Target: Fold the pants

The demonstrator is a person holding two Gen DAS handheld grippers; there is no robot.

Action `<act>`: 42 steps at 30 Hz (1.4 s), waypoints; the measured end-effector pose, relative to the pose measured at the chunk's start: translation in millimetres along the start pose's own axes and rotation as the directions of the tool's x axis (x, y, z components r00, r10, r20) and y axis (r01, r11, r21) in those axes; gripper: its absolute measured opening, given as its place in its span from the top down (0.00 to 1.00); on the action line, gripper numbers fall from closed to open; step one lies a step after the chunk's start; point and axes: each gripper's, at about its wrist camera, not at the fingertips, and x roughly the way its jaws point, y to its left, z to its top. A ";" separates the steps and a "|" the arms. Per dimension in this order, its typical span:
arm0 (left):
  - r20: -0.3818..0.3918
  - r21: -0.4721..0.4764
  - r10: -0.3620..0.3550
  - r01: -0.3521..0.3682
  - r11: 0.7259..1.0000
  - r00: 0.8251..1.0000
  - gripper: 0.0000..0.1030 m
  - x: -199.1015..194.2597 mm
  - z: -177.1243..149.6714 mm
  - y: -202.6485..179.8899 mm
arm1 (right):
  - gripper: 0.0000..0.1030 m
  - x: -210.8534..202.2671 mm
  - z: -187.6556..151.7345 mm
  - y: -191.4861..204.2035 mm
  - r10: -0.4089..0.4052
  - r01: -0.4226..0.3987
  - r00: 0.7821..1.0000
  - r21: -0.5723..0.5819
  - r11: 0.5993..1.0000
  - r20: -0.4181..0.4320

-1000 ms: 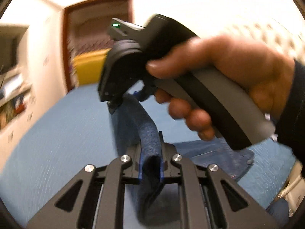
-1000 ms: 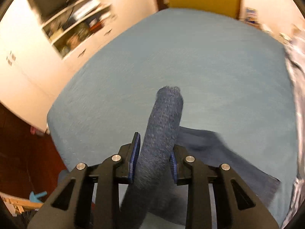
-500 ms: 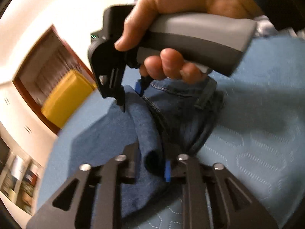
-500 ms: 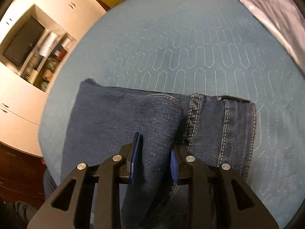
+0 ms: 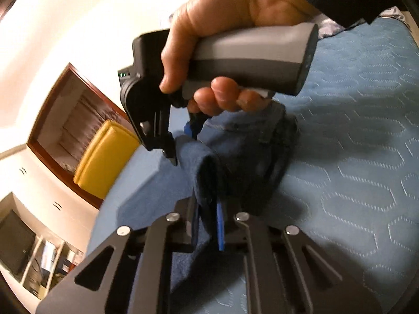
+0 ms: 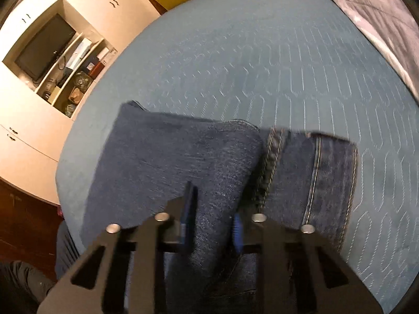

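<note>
1. Left gripper (image 5: 207, 225): pinched on a fold of the jeans (image 6: 199, 162).
2. Right gripper (image 6: 213, 222): clamped on the same denim fold; a hand (image 5: 235, 28) grips its handle.
3. Jeans lie folded on the blue quilted bed (image 6: 262, 60), waistband to the right.
4. Beyond: shelf unit (image 6: 65, 60).

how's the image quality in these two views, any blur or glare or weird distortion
Left wrist view: blown-out glare on the wall, the hand and jeans motion-blurred. Right wrist view: jeans fairly sharp, the pillow smeared, the bedspread bowed by fisheye; both warm-lit.
</note>
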 end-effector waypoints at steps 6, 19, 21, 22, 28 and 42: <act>0.082 0.123 0.045 -0.055 0.991 0.996 0.91 11.0 36.6 1.7 | 0.90 -41.2 19.6 -4.4 -0.012 0.014 0.998 -0.033 0.999 0.059; 0.029 0.270 -0.032 0.023 0.963 0.999 0.91 47.0 47.0 -46.1 | 0.91 -39.8 -2.5 -72.7 0.012 -0.018 0.995 0.066 0.998 0.097; 0.022 0.288 -0.024 0.017 0.958 0.999 0.88 45.6 47.5 -56.3 | 0.86 -38.4 -6.5 -74.3 -0.001 -0.006 0.995 0.066 0.998 0.102; 0.021 0.289 -0.022 0.015 0.957 1.000 0.87 45.1 48.2 -60.7 | 0.80 -39.1 -9.2 -76.3 -0.023 0.015 0.995 0.072 0.997 0.100; 0.088 0.210 -0.142 0.121 0.970 0.986 0.45 10.2 43.5 -31.2 | 0.76 -88.1 -22.1 -72.8 -0.165 0.141 0.965 0.124 0.982 0.204; 0.061 -0.680 -0.629 0.494 0.542 0.775 0.81 201.3 38.5 199.2 | 0.75 -62.2 -109.8 12.2 -0.488 0.451 0.835 0.193 0.871 0.254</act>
